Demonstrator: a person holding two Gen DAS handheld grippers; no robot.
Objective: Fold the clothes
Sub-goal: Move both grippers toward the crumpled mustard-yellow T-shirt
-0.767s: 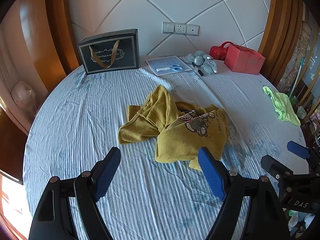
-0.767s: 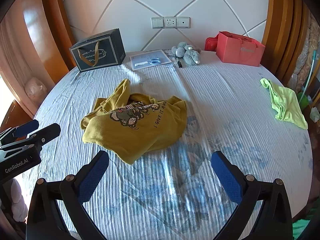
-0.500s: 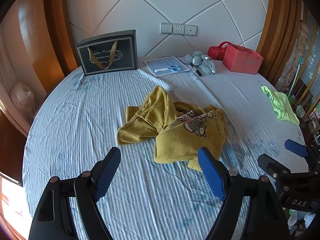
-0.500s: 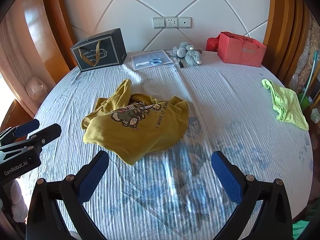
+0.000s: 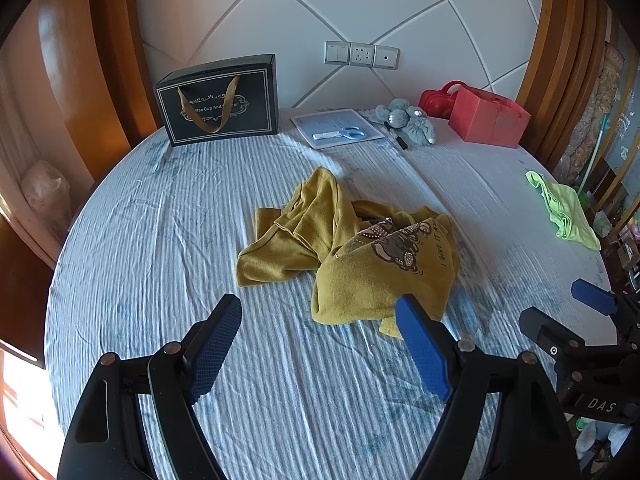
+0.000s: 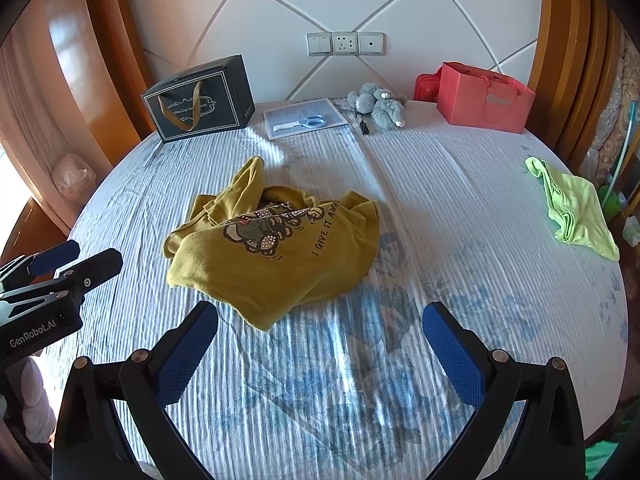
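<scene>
Garments: two on the round bed (image 6: 460, 208); one crumpled mustard sweatshirt (image 6: 276, 256) at centre, bear print up, and one lime-green garment (image 6: 572, 208) at 3 o'clock near the edge.
Bags: two by the headboard; black gift bag (image 6: 200, 100) at 11 o'clock, red bag (image 6: 484, 100) at 1 o'clock.
Between the bags: one paper sheet (image 6: 304, 118) bearing one pair of scissors (image 6: 308, 122), one grey plush toy (image 6: 378, 106).
My left gripper (image 5: 318, 344): jaws spread wide, holding nothing, above the sheet at the sweatshirt's 6 o'clock hem.
My right gripper (image 6: 320, 352): jaws at full spread, empty, touching nothing, just short of the sweatshirt's near corner.
In the way: nothing lies between my pads and the sweatshirt.
</scene>
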